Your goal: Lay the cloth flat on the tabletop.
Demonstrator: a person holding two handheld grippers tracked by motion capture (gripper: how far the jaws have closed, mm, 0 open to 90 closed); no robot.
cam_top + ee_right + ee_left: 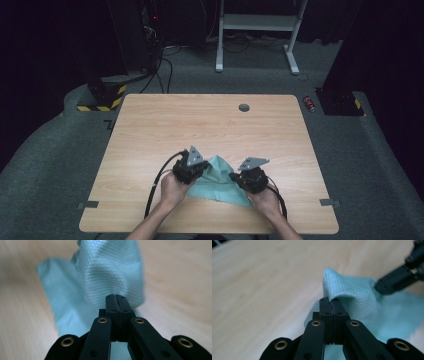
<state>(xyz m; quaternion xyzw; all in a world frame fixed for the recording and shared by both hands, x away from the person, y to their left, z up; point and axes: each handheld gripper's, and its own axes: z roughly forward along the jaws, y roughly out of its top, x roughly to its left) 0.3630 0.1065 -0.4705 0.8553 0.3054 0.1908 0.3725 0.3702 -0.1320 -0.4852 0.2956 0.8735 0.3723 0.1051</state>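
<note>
Teal cloth at near edge of table, pinched in closed left gripper and closed right gripper; lift both evenly, keep fabric taut, fold away from edge.

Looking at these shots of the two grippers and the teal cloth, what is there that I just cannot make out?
- Cloth: in the high view the left gripper and right gripper cover the held spots.
- Pinched cloth in the left gripper view: hidden between the shut fingers.
- Cloth's left part in the right gripper view: blurred.
- Small red thing on the floor: too small to identify.
- Grey round thing on the table: too small to identify.
</note>
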